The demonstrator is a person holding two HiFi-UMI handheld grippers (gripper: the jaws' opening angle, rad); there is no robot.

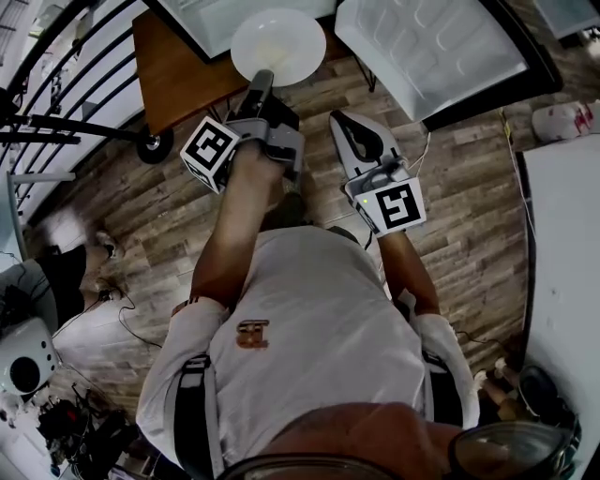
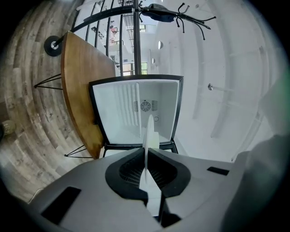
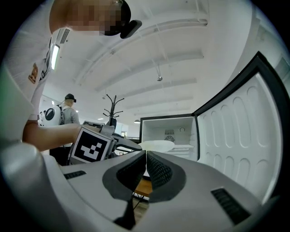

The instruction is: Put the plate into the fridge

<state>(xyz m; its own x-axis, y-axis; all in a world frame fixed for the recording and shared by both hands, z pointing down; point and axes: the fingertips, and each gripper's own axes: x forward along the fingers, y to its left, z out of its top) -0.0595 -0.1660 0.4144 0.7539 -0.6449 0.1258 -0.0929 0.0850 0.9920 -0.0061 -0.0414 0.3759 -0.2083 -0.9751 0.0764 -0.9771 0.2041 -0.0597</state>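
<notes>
One fridge (image 1: 211, 26) stands with its door (image 1: 427, 47) swung wide; the head view's top edge cuts off its inside. One white plate (image 1: 278, 45) hangs before the opening, its near rim clenched by the left tool (image 1: 260, 84). The right tool (image 3: 146, 156) is closed on nothing.

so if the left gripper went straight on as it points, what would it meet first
Probably the back wall of the open fridge: the left gripper, shut on the plate, aims into the cavity; depth is unclear.
</notes>
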